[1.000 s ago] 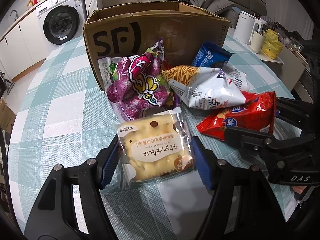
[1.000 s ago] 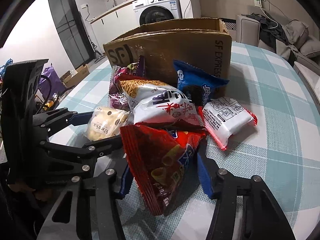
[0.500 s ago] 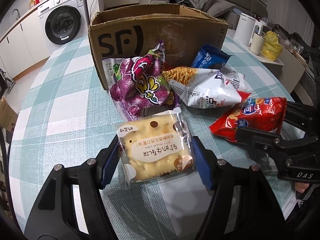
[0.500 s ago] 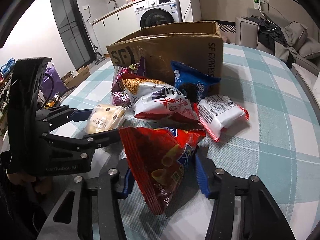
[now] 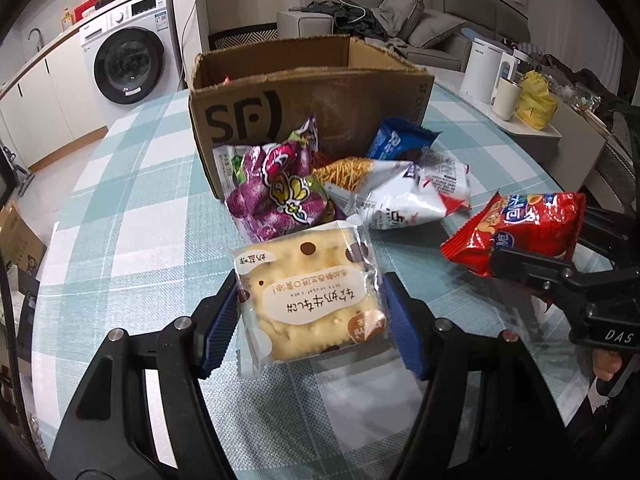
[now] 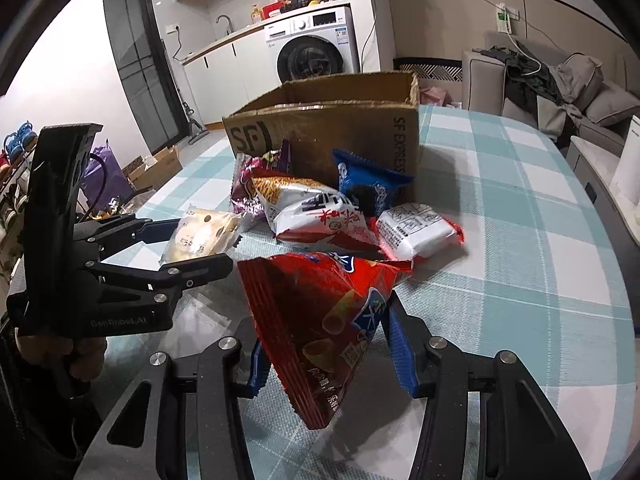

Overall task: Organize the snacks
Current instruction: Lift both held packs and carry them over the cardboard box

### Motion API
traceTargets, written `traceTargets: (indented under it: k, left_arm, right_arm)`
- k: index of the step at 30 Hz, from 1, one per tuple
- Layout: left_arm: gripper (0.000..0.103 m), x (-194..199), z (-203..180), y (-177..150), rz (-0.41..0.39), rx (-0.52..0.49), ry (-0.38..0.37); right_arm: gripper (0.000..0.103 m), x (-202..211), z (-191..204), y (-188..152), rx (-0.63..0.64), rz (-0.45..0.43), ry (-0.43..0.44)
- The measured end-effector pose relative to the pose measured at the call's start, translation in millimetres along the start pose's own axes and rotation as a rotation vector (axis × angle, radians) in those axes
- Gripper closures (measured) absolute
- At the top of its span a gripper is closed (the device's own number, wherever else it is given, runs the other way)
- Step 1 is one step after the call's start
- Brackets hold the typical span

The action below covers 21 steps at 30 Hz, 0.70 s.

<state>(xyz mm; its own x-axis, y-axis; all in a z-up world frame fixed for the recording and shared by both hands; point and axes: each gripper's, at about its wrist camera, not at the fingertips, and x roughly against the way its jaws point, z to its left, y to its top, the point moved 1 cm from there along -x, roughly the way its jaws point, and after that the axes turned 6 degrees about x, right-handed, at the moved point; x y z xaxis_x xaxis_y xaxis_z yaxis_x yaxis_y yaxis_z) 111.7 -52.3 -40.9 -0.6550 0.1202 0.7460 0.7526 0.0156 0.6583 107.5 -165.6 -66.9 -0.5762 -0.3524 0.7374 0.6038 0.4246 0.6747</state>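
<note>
My left gripper [image 5: 310,320] is shut on a yellow cracker packet [image 5: 310,294] and holds it above the table; it also shows in the right wrist view [image 6: 202,234]. My right gripper [image 6: 324,350] is shut on a red snack bag [image 6: 320,320], lifted off the table; the bag also shows in the left wrist view [image 5: 520,232]. An open cardboard box [image 5: 308,96] marked SF stands behind a pile: a purple bag [image 5: 276,196], a white noodle-snack bag [image 5: 384,192], a blue packet [image 5: 400,140] and a white-and-red packet [image 6: 416,230].
The round table has a teal checked cloth [image 5: 132,184]. A white kettle [image 5: 486,70], a cup [image 5: 506,98] and a yellow bag [image 5: 536,100] stand on a side surface at the right. A washing machine [image 5: 128,60] and a sofa [image 6: 560,84] stand beyond.
Both grippers have risen and drawn back with their packets, so the box's open top now shows. The red bag has come up off the table, away from the pile.
</note>
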Motion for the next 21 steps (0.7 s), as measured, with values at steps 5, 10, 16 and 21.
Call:
traceTargets:
  k: [5, 10, 16, 21]
  left_arm:
    - [0.037, 12.1, -0.2, 3.7, -0.024, 0.004, 0.0]
    - [0.037, 22.1, -0.6, 10.8, -0.049, 0.0, 0.004]
    - [0.037, 32.7, -1.5, 23.8, -0.08, -0.013, 0.012]
    - [0.037, 36.8, -0.4, 35.0, -0.101, -0.013, 0.016]
  right_arm:
    - [0.053, 15.7, -1.8, 4.1, -0.005, -0.038, -0.01]
    - [0.053, 26.3, -1.9, 10.7, -0.007, -0.069, -0.012]
    - [0.053, 33.8, -2.7, 24.3, -0.011, -0.108, -0.019]
    - [0.053, 38.4, -4.7, 36.9, -0.013, -0.134, -0.026]
